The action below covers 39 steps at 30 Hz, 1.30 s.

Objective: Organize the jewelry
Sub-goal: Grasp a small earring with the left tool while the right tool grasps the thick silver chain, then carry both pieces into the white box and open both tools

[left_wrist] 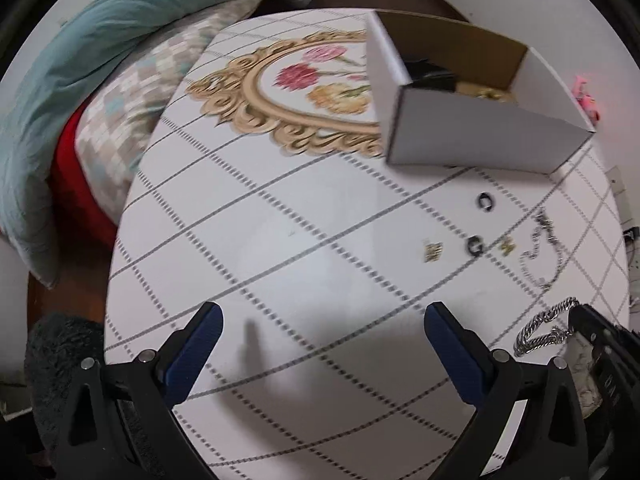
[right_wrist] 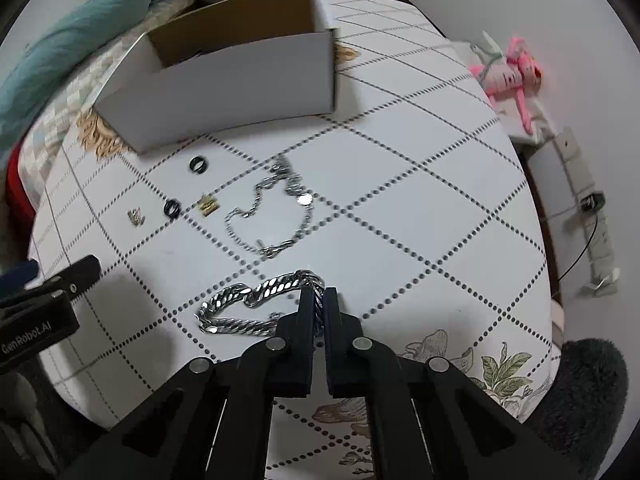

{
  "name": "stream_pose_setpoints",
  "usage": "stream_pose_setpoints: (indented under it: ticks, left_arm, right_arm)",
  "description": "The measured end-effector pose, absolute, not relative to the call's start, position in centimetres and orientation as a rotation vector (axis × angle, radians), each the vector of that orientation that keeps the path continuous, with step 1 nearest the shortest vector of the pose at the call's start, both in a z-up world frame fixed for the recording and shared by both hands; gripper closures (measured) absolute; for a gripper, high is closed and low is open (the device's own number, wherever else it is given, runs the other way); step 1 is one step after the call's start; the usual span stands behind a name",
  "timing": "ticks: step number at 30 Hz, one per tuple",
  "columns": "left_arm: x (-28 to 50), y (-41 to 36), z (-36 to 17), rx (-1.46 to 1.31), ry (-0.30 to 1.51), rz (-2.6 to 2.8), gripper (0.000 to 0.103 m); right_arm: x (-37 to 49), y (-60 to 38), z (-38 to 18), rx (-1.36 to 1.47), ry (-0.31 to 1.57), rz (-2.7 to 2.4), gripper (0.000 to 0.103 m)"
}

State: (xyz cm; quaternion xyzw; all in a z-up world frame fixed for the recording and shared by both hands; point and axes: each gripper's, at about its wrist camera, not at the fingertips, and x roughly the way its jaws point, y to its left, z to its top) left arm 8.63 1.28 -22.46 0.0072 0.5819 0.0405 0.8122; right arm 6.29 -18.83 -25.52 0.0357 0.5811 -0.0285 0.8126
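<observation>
Right gripper [right_wrist: 319,294] clamped on chunky silver bracelet [right_wrist: 256,304] — next, carry it to box [right_wrist: 240,76] at 11 o'clock; left gripper [left_wrist: 322,332] apart, idle.

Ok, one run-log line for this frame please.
right gripper: shut on chunky silver bracelet | left gripper: open, empty | box: open | two black rings, thin chain: on table

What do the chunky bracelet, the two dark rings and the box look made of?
Chunky bracelet: polished silver-tone metal, judging by bright glints on its curb links; the right hand-held gripper is shut on it.
Dark rings: glossy black, possibly ceramic, stone or coated metal; too small to tell.
Box: cardboard, matte white outside, raw brown inside, with folded edges.
</observation>
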Motion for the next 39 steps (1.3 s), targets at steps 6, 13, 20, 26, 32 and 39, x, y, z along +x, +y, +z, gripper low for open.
stream_pose_setpoints:
  ticks: [6, 13, 20, 26, 32, 39]
  left_arm:
    - [9.6, -0.8, -22.4, 0.013, 1.215, 0.024, 0.015]
    - [10.9, -2.6, -23.4, 0.032, 1.234, 0.011, 0.05]
    - [11.4, -3.5, -23.4, 0.03, 1.216, -0.031, 0.087]
    - [11.2, -4.0, -23.3, 0.036, 1.21, -0.061, 0.097]
    - [10.9, -3.7, -22.5, 0.0, 1.209, -0.086, 0.097]
    - [10.9, -3.1, -17.7, -0.111, 1.179, -0.177, 0.097]
  right_arm:
    - [7.1, -22.5, -24.1, 0.172, 1.205, -0.105, 0.099]
    - [8.0, -24.0, -24.6, 0.221, 1.214, -0.116, 0.099]
    - [8.1, -24.2, -25.2, 0.219, 1.226, -0.117, 0.099]
    - [8.2, -24.3, -25.0, 0.224, 1.221, -0.109, 0.099]
    - [8.1, -23.8, -22.9, 0.259, 1.183, -0.038, 0.099]
    - [8.3, -23.0, -18.0, 0.304, 1.117, 0.098, 0.099]
